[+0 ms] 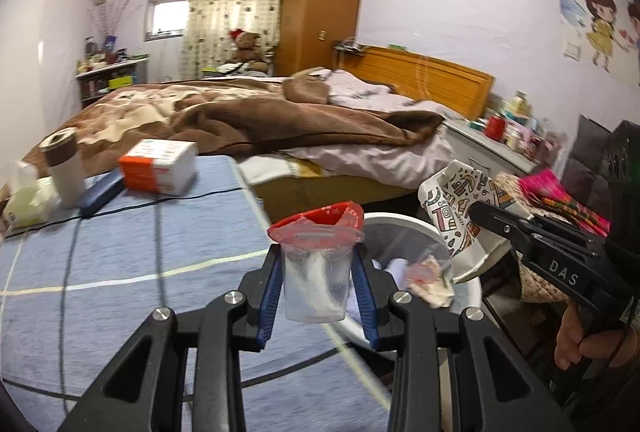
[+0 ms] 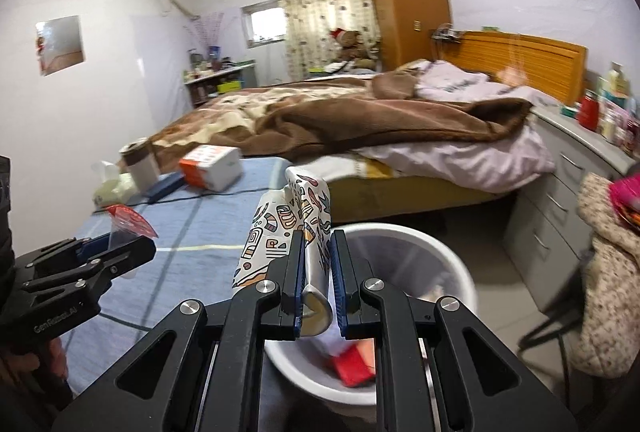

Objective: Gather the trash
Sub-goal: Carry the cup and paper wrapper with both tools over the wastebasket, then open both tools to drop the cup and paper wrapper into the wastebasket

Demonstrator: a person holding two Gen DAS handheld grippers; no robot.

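Observation:
My left gripper (image 1: 318, 272) is shut on a clear plastic cup (image 1: 316, 284) with a torn red foil lid, held over the table edge beside the white trash bin (image 1: 400, 222). The bin holds crumpled paper (image 1: 430, 278) and a red item (image 2: 354, 362). My right gripper (image 2: 318, 260) is shut on a crushed paper cup (image 2: 280, 232) with colourful doodle print, above the bin's (image 2: 420, 238) near rim. In the left wrist view the right gripper (image 1: 486, 218) reaches in from the right with that paper cup (image 1: 456, 208). In the right wrist view the left gripper (image 2: 132, 246) shows at left with the plastic cup's red lid (image 2: 130, 220).
The blue checked tablecloth (image 1: 120, 260) carries a white tumbler (image 1: 64, 168), an orange-white box (image 1: 158, 166), a dark blue case (image 1: 100, 196) and a tissue pack (image 1: 24, 200). Beyond lie a bed (image 1: 260, 116) with brown blanket, grey drawers (image 2: 560, 192) and a chair with clothes (image 2: 608, 272).

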